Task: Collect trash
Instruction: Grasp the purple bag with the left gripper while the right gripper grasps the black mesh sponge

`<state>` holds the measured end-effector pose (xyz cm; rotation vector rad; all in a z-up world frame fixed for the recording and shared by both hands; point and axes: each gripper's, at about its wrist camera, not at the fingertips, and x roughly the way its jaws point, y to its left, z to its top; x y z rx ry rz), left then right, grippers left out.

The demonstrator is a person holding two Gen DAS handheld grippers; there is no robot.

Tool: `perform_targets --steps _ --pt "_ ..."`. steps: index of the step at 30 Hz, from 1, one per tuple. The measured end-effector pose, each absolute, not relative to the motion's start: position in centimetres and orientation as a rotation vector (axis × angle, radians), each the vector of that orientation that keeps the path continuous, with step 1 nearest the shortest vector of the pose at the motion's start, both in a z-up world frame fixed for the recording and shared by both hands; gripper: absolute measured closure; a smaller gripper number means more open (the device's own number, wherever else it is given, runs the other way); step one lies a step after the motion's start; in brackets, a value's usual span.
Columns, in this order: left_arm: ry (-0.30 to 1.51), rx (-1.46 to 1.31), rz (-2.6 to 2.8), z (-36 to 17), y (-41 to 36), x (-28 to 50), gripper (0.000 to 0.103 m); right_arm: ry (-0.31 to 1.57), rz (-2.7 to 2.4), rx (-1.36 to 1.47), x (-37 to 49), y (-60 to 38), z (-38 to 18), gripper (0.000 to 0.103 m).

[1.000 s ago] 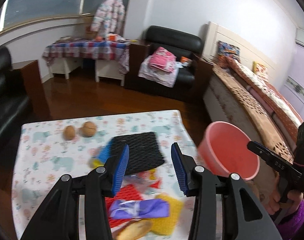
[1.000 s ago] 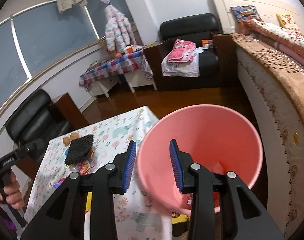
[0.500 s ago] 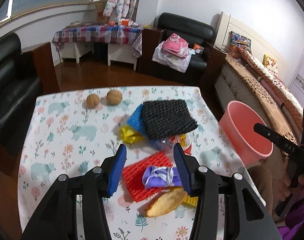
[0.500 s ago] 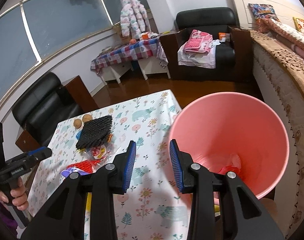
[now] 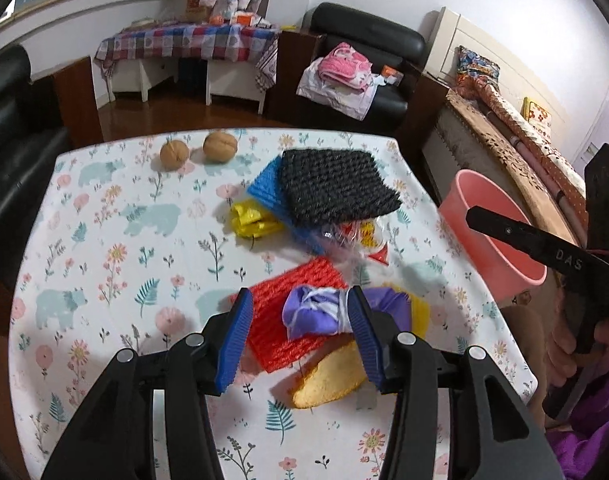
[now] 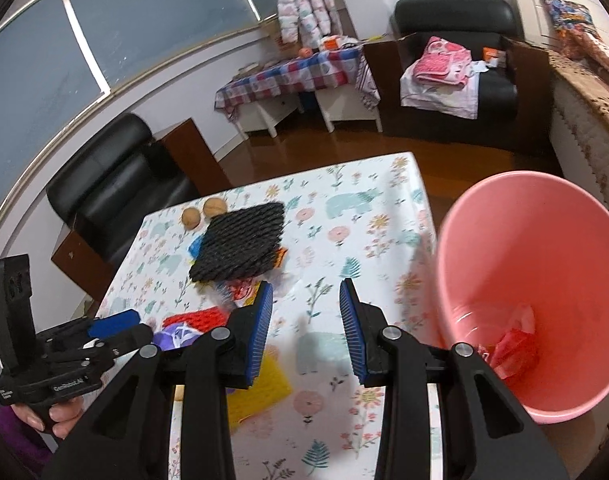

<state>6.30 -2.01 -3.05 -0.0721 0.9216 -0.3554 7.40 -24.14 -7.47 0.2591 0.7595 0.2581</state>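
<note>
My left gripper [image 5: 300, 322] is open, its jaws on either side of a crumpled purple wrapper [image 5: 314, 314] that lies on a red mesh pad [image 5: 292, 320]. A yellow peel [image 5: 328, 378] lies just below it. A black mesh pad [image 5: 336, 186], a blue pad [image 5: 266, 188], a yellow wrapper [image 5: 250, 220] and clear plastic wrappers [image 5: 356, 236] lie further back. My right gripper [image 6: 306, 326] is open and empty above the table, left of the pink bin [image 6: 544, 280], which holds red trash [image 6: 512, 346]. The bin also shows in the left wrist view [image 5: 492, 220].
Two walnuts [image 5: 196, 150] sit at the far side of the floral tablecloth [image 5: 104, 240]. The bin stands off the table's right edge, beside a bed [image 5: 516, 128]. A black sofa [image 5: 8, 128] stands left, an armchair [image 5: 368, 52] behind.
My left gripper has come down and forward over the table until its jaws straddle the purple wrapper. My right gripper has swung left, from over the bin to above the table.
</note>
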Motion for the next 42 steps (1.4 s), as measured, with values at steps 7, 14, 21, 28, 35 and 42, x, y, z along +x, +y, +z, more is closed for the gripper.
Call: perform_targets --steps 7,14,21,28,35,42 --pt "0.971 -0.083 -0.367 -5.0 -2.9 6.8 0.055 0.78 0.262 0.244 7.3 -23.4 -8.1 0.067" --pt "0.98 -0.135 -0.379 -5.7 -2.9 7.0 0.076 0.789 0.267 0.241 7.5 -23.1 -8.3 0.067" --pt "0.925 -0.122 -0.39 -4.6 -2.7 6.4 0.093 0.8 0.297 0.246 8.2 -22.5 -8.4 0.067" --pt "0.901 -0.155 -0.403 -4.0 -1.8 5.9 0.094 0.824 0.363 0.303 10.0 -21.0 -8.6 0.067" --pt "0.904 -0.163 -0.413 -4.3 -1.2 5.6 0.094 0.891 0.366 0.415 12.3 -20.2 -9.9 0.067" --pt "0.901 -0.165 -0.419 -4.3 -1.0 5.5 0.094 0.927 0.339 0.492 14.1 -20.1 -10.4 0.067"
